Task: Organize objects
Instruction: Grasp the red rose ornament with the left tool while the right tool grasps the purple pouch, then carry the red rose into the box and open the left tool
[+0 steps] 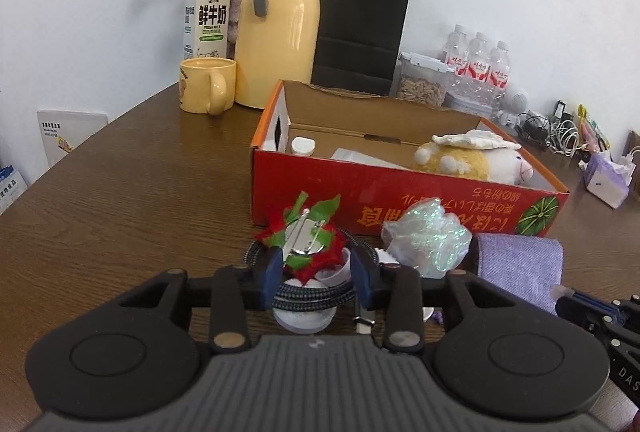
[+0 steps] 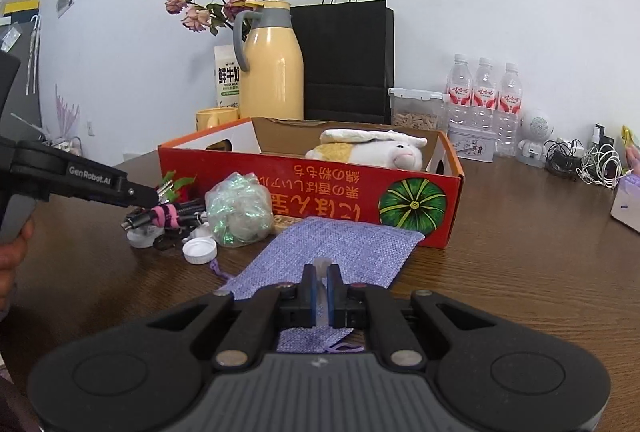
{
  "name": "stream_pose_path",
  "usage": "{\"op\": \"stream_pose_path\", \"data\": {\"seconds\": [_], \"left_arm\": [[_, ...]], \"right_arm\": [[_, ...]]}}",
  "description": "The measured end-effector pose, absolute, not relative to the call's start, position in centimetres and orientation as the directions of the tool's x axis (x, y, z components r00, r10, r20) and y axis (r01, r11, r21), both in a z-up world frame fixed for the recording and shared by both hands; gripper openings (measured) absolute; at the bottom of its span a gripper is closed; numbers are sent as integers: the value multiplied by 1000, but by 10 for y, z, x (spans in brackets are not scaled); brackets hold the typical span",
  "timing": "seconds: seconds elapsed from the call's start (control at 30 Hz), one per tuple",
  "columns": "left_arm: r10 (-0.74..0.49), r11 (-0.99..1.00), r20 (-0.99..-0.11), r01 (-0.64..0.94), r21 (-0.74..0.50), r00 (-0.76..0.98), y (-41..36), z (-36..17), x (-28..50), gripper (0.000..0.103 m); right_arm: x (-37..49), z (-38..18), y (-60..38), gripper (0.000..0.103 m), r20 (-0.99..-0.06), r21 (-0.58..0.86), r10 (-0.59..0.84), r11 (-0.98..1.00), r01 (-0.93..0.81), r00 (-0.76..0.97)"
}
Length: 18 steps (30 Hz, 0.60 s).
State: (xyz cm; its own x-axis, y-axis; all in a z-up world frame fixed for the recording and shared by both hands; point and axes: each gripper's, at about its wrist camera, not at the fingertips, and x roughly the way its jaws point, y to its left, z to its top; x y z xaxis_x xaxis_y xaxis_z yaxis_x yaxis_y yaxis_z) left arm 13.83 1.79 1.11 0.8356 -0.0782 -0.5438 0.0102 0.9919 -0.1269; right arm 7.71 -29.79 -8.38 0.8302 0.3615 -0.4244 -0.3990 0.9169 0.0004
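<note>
My left gripper (image 1: 320, 272) stands open around a red and green felt brooch (image 1: 308, 244), whose metal pin back faces up. The brooch rests on a coiled braided cable (image 1: 312, 294) over white lids (image 1: 304, 318). Beside it lie a ball of iridescent wrap (image 1: 428, 236) and a purple burlap pouch (image 1: 520, 264). An open red box (image 1: 400, 200) behind holds a plush sheep (image 1: 480, 160). My right gripper (image 2: 321, 276) is shut over the pouch (image 2: 332, 252), with a small translucent bit at its tips that I cannot identify. The left gripper (image 2: 154, 200) reaches into the clutter at the left.
A yellow jug (image 1: 280, 32), mug (image 1: 204, 86), milk carton (image 1: 206, 20) and black paper bag (image 1: 360, 20) stand behind the box. Water bottles (image 1: 476, 64), a seed container (image 1: 422, 84), tangled cables (image 1: 560, 132) and tissues (image 1: 604, 180) line the back right. A white cap (image 2: 200, 250) lies loose.
</note>
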Motion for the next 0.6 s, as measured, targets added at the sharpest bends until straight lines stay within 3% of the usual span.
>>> {"op": "stream_pose_path", "data": {"seconds": [0.4, 0.6], "left_arm": [[-108, 991, -553, 42, -130, 826, 19, 8, 118, 39], [-55, 993, -530, -10, -120, 846, 32, 17, 135, 61]], "right_arm": [[73, -88, -300, 5, -423, 1, 362, 917, -399, 831], [70, -90, -302, 5, -425, -2, 358, 918, -397, 831]]}}
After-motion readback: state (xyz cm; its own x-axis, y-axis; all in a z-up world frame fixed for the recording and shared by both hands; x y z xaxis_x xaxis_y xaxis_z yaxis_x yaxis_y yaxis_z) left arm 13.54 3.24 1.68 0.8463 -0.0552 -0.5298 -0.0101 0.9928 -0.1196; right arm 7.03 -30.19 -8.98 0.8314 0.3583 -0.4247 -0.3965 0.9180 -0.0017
